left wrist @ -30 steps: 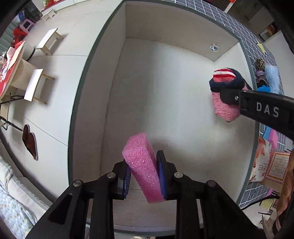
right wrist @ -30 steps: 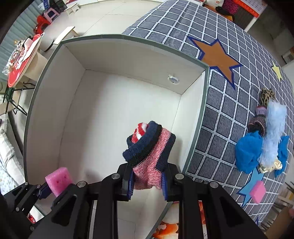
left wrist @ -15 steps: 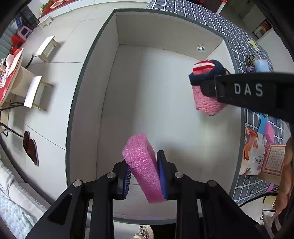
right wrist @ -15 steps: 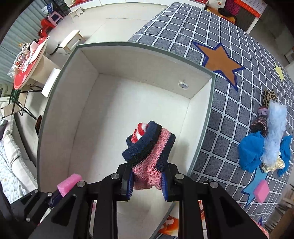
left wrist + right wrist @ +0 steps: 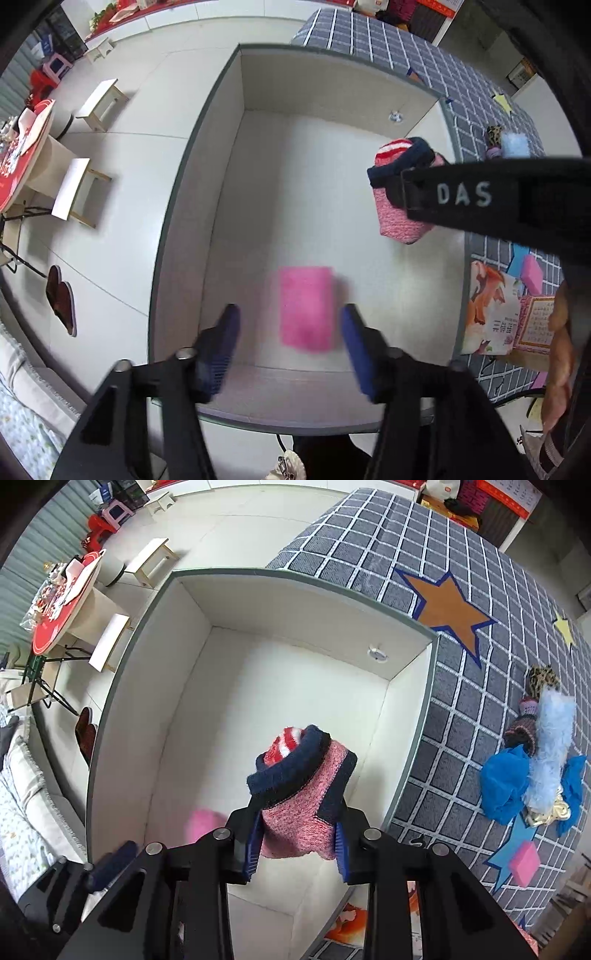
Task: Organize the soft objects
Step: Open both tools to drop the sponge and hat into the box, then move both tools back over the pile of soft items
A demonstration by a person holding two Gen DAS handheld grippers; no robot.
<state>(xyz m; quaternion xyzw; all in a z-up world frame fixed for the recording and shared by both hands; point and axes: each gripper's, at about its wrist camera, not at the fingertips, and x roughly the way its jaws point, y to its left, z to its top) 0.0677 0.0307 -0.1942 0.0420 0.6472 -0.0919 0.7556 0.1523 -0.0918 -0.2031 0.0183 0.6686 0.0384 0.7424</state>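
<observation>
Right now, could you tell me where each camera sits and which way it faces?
Left wrist: on the left gripper, looking down into the white box; jaws opening, pink sponge loose between them.
Right wrist: on the right gripper, looking down over the box and checked rug; jaws opening around the knitted sock.
Shared: box, sponge, sock, and each view shows part of the other gripper.
</observation>
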